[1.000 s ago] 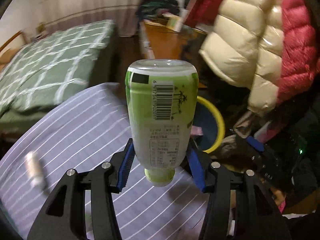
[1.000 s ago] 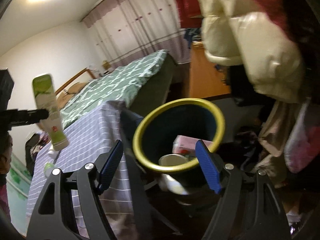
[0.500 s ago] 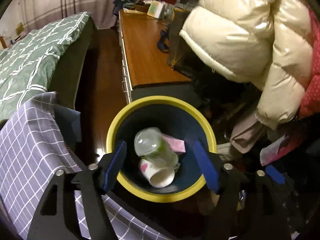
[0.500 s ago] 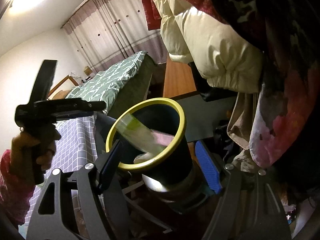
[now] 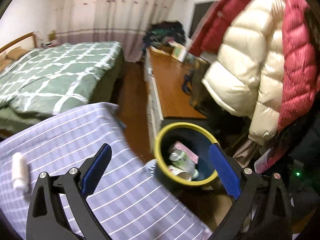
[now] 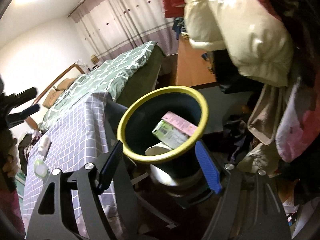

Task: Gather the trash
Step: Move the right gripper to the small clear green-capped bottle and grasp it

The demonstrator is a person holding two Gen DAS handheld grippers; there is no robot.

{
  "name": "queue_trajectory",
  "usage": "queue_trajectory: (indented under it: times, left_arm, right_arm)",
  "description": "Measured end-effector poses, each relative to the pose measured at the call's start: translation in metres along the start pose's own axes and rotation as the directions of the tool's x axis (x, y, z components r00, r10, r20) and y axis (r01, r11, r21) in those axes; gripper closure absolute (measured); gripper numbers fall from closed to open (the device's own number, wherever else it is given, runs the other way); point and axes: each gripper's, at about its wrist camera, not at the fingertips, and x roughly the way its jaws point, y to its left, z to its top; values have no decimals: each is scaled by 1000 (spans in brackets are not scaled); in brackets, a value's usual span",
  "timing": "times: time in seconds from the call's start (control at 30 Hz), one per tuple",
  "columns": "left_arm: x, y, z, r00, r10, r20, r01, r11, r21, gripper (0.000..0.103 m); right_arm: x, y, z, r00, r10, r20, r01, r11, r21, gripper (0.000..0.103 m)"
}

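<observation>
Opening wide, the left gripper (image 5: 160,168) hangs over the near corner of the table (image 5: 124,192), its blue pads spreading with nothing between them. Beyond its right finger sits the bin (image 5: 160,156), dark with a yellow rim, standing on the floor just off the table's right edge. Down inside it lies the green bottle (image 5: 183,159), tilted on its side, resting against a pink box (image 5: 187,150) and over a white cup (image 5: 180,173). Over to the right view: the right gripper (image 6: 160,164) hovers close above the bin (image 6: 202,104) as well, jaws released and parted, nothing gripped, the rim showing between the pads. From here the bottle (image 6: 170,134) leans label-up against the box (image 6: 179,123), with the cup (image 6: 158,150) below them near the rim's front. Back on the checked tablecloth, a small white bottle (image 6: 44,145) lies toward the far left edge, and a little round green-and-white container (image 6: 41,168) sits nearer the front of that same edge; the left view shows the white bottle (image 5: 19,172) too, blurred. A green quilted bed (image 5: 56,76) stands behind the table, a wooden desk (image 5: 170,92) runs beyond the bin, and puffy cream and red jackets (image 5: 260,64) hang on the right.
</observation>
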Motion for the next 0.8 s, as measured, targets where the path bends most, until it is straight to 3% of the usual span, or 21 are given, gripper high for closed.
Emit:
queue_trajectory:
  times: [0.17,0.33,0.47,0.67,0.7,0.8]
  left_arm:
    - [-74,66,-28,987,118,107,-108,989,-97,5]
    - [-137,139,-68,935,306,178,-271,942,-200,5]
    - [-168,197,-103,894,406,187,-343,891,-297,5]
    - [-190,270,-153,837,519,174,-420,813,-404,5]
    - [-191,277,-159,832,528,171,-426,805,-413,5]
    - [-186,294,-173,819,550,160,-437,780,-447,5]
  right_arm:
    - [11,37,-6,999,31,-38,-34,997,-74,32]
    - [22,97,-18,990,103,-99,-120,976,-180,32]
    - [27,150,-27,973,171,-153,-207,941,-266,32]
    - [36,244,-51,924,267,-273,-365,825,-431,32]
    - [39,263,-57,909,286,-303,-402,794,-457,31]
    - [51,302,-68,896,290,-336,-434,728,-530,29]
